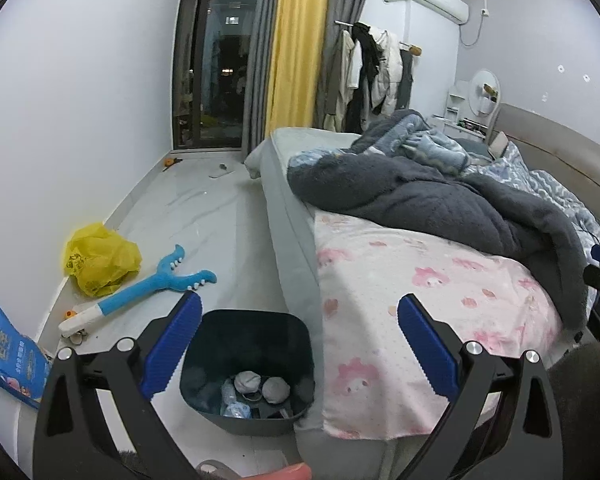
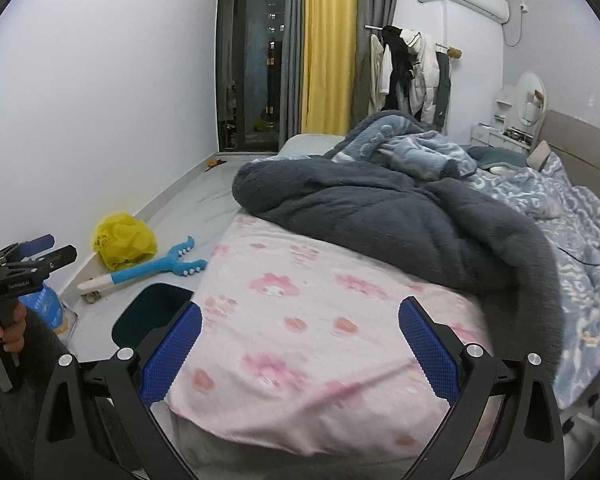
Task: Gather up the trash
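Dark plastic marks the trash bin (image 1: 247, 372) standing on the pale floor (image 1: 204, 216) against the foot of a bed (image 1: 420, 280), with crumpled masks and wrappers (image 1: 256, 390) lying at its bottom. The left gripper (image 1: 300, 344) hovers above the bin, its blue-padded jaws spread wide and nothing between them. From the right wrist view, the right gripper (image 2: 300, 346) hangs over the pink flowered sheet (image 2: 300, 320), jaws equally wide and empty; only a corner of the bin shows past its left finger. At that view's left edge a hand (image 2: 4, 332) grips the handle of the left tool.

More litter waits on the floor along the wall: a crumpled yellow plastic bag (image 1: 100, 258), touching or just beside a blue and white toy (image 1: 148, 288) shaped like a forked grabber, and a blue snack packet (image 1: 10, 356) nearer the camera. A dark grey blanket (image 1: 440, 204) lies heaped across the bed. Yellow and grey curtains (image 1: 296, 44) hang beside a dark glass door (image 1: 216, 56), and clothes (image 1: 372, 68) hang from a wall rail.
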`<state>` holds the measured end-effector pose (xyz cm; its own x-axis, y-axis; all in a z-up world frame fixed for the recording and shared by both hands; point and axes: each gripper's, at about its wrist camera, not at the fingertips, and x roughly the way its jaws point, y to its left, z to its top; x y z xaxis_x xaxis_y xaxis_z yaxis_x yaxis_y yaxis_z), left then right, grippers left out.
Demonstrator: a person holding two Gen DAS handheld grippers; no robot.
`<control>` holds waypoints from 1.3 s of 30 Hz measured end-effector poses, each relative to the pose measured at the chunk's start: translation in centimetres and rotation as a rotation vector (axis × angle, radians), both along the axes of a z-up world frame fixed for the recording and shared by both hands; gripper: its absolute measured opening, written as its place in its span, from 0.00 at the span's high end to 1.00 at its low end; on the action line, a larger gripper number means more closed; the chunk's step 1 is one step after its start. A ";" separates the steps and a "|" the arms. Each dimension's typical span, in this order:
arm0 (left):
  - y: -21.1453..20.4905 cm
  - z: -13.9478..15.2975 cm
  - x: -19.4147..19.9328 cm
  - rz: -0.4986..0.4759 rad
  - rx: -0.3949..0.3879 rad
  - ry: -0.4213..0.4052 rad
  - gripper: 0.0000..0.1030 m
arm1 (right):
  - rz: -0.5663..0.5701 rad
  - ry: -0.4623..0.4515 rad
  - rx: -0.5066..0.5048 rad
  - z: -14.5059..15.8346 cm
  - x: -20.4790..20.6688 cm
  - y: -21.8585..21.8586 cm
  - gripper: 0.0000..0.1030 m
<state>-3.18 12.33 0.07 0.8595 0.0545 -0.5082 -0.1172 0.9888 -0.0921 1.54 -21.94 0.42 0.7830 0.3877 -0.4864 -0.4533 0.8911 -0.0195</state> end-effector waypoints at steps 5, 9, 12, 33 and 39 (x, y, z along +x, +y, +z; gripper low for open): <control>-1.7 -0.1 -0.4 -0.039 0.033 -0.009 0.03 | 0.028 0.011 0.053 -0.4 0.0 -1.6 0.03; -2.6 -0.5 0.0 -0.050 0.062 0.000 0.03 | 0.045 0.021 0.065 -0.5 -0.3 -1.9 0.03; -3.0 -0.6 0.0 -0.038 0.068 0.001 0.03 | 0.073 0.007 0.068 -0.4 -0.8 -1.8 0.03; -2.9 -0.7 0.0 -0.021 0.071 0.005 0.03 | 0.095 0.004 0.073 -0.2 -1.3 -1.6 0.03; -3.0 -0.6 0.0 -0.020 0.071 0.006 0.03 | 0.095 0.004 0.074 -0.2 -1.2 -1.6 0.03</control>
<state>-3.17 9.30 -0.54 0.8577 0.0733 -0.5089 -0.0976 0.9950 -0.0212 0.31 -23.54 0.24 0.7391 0.4949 -0.4570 -0.5358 0.8431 0.0464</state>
